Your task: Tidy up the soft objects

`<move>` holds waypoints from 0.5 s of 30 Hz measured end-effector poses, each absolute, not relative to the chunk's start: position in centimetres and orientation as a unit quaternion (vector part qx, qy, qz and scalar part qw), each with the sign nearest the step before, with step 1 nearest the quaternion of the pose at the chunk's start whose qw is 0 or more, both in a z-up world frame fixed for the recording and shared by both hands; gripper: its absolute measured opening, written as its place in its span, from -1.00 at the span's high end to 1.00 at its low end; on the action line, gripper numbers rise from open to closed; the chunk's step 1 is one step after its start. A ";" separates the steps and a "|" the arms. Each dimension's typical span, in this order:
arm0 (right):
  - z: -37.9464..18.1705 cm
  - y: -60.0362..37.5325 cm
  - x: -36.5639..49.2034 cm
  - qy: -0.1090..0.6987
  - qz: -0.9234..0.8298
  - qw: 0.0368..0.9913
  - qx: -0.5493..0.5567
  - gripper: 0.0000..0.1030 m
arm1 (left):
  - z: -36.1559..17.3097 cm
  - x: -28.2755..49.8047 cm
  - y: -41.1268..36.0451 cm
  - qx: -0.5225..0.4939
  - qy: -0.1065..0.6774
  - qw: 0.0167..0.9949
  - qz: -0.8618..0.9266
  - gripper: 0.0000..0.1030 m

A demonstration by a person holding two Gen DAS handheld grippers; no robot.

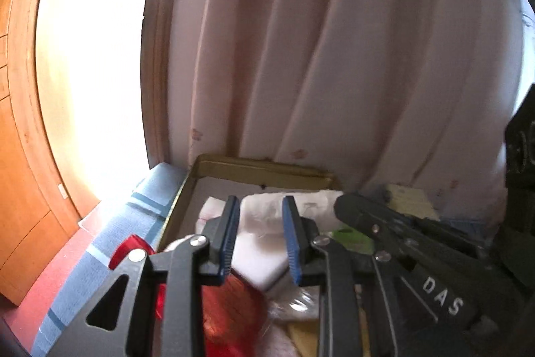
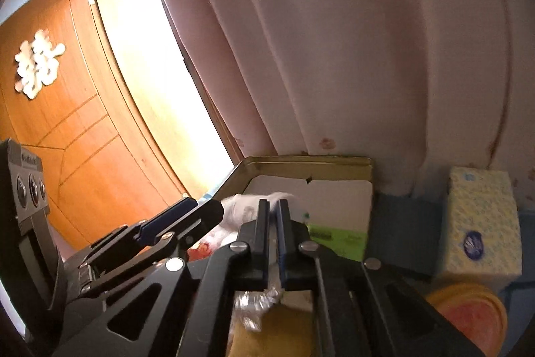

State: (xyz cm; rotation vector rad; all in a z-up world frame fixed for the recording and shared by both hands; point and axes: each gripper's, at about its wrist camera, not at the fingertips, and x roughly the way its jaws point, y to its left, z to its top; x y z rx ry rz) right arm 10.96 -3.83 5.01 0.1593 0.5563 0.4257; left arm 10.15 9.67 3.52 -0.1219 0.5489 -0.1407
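Both of your grippers are closed on the same soft thing. In the left wrist view, your left gripper has its blue pads pressed on either side of a white soft bundle, which hangs over the open gold tin. Your right gripper reaches in from the right, and its tip meets the far end of the bundle. Under the left fingers a red translucent thing crowds the near corner of the tin, with crinkled clear plastic just beside it. A green packet lies behind the right gripper's finger. A blue checked cloth runs along the tin's left side. A pink curtain hangs close behind everything, and a wooden door stands to the left.

In the right wrist view, your right gripper is almost fully closed, with only a thin pale strip between the pads. The white bundle is blurred at its tip, inside the tin. Your left gripper lies across the left of the view and blocks that side of the tin. The green packet rests against the tin's right wall. To its right stand a dark blue-grey block, a yellow tissue pack and an orange lidded container.
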 end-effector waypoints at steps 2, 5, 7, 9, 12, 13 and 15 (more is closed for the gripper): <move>4.8 -3.6 11.4 0.267 0.199 0.940 0.073 0.90 | 3.1 11.1 10.3 -0.068 0.282 0.955 -0.064 0.55; 4.6 -3.7 11.3 0.256 0.181 0.947 0.075 0.90 | 2.3 11.8 11.0 -0.067 0.298 0.951 -0.040 0.31; 4.7 -4.3 10.8 0.241 0.167 0.952 0.089 0.90 | 2.4 11.9 11.3 -0.067 0.304 0.950 -0.029 -0.40; 4.9 -4.9 10.1 0.228 0.156 0.957 0.092 0.90 | 2.7 11.5 11.5 -0.053 0.298 0.953 0.000 -0.80; 5.1 -5.4 8.9 0.208 0.139 0.964 0.092 0.89 | 3.3 10.0 12.0 -0.044 0.262 0.963 0.037 -0.85; 5.2 -5.4 8.7 0.203 0.134 0.966 0.091 0.89 | 3.3 9.5 11.8 -0.027 0.251 0.966 0.051 -0.88; 5.2 -5.3 7.7 0.189 0.124 0.970 0.085 0.88 | 3.0 8.9 11.6 -0.004 0.244 0.968 0.064 -0.89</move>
